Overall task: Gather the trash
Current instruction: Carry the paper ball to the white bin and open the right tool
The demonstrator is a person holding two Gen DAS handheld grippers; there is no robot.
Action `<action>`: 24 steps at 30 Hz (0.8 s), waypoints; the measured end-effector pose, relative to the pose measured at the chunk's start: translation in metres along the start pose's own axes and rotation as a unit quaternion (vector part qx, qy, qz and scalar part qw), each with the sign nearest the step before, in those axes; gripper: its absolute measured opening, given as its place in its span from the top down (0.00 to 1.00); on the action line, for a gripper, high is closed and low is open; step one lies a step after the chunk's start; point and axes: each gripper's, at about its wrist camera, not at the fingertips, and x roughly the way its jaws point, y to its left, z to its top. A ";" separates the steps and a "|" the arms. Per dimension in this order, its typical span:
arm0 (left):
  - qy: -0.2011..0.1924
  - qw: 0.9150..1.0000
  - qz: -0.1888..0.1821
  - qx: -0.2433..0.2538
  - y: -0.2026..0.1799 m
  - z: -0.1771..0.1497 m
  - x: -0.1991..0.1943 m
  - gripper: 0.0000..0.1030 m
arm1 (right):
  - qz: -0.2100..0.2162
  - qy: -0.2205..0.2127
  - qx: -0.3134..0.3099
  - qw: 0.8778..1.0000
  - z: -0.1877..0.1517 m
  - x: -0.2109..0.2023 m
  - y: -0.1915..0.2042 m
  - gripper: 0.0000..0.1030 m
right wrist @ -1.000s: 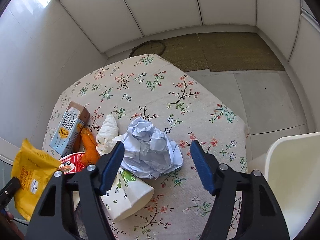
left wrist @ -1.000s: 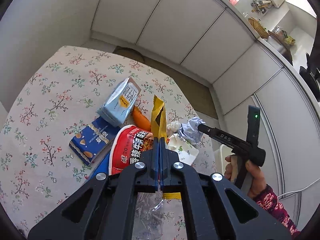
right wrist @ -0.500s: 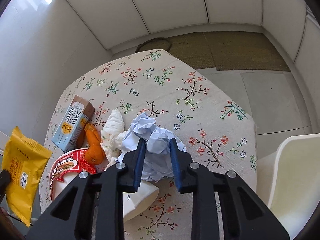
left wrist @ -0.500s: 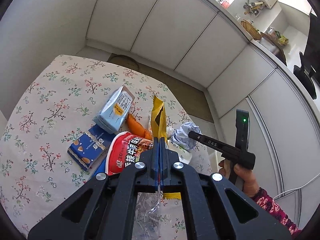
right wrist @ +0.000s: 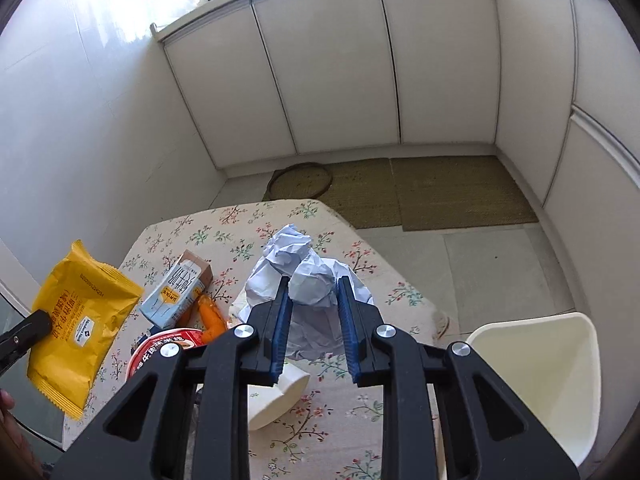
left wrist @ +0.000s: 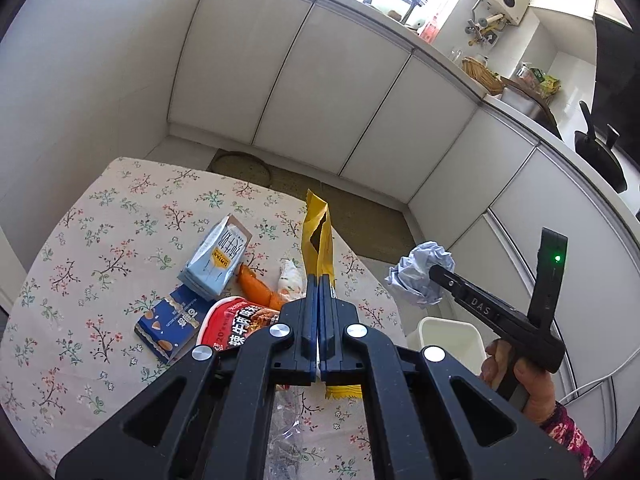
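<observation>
**Yellow packet and paper ball both gripped**

Yellow packet (left wrist: 318, 240) stands pinched in the left gripper (left wrist: 319, 280), jaws clenched flat on it. The right gripper (right wrist: 312, 292) has its jaws grasping a crumpled paper ball (right wrist: 298, 276) above the floral worktop (left wrist: 100, 240). On it lie a noodle cup (left wrist: 236, 326), a blue biscuit box (left wrist: 170, 326) and, farther, a milk carton (left wrist: 216, 260). A white bin (right wrist: 536, 376) stands right.

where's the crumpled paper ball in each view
Left wrist view: paper ball at right of centre, off the table, pinched at the tip of the right hand-held gripper.
Right wrist view: paper ball at centre, clamped between the blue pads.
Shared landmark: the blue milk carton lying on the floral table.
</observation>
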 end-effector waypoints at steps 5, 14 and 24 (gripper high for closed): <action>-0.012 1.000 -0.006 0.017 -0.018 -0.001 -0.006 1.00 | -0.044 -0.037 -0.002 0.998 -0.003 -0.039 -0.020 0.77; -0.006 0.998 -0.030 0.048 -0.062 -0.019 0.001 1.00 | -0.186 -0.054 0.013 0.981 -0.026 -0.084 -0.081 0.77; 0.031 0.995 -0.069 0.071 -0.121 -0.056 0.038 1.00 | -0.210 -0.020 0.032 0.977 -0.050 -0.103 -0.134 0.75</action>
